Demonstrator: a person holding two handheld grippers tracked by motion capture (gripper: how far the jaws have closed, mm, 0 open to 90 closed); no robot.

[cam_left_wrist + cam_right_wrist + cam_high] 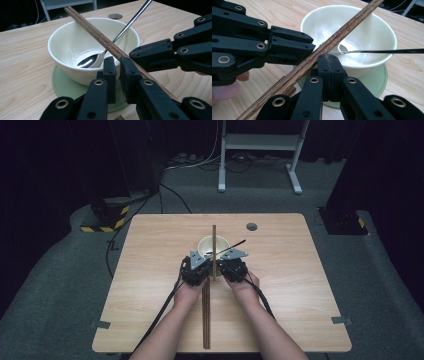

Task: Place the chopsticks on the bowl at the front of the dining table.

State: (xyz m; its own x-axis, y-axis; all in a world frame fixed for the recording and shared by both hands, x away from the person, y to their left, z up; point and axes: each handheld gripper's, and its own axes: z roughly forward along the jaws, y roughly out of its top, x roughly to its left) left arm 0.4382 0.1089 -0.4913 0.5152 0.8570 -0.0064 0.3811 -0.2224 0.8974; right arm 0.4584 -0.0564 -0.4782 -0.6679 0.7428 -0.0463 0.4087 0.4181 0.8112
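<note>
Resting across white bowl (75, 47) holding spoon (91, 60), chopsticks (332, 42) between clenched left gripper (115, 68), clenched right gripper (328, 65)

Light falls from overhead onto the table (280, 285), while everything around it sinks into near black. Glare streaks the inside of the bowl (75, 42) (sharp enough), but the jaws nearest the lens blur.
</note>
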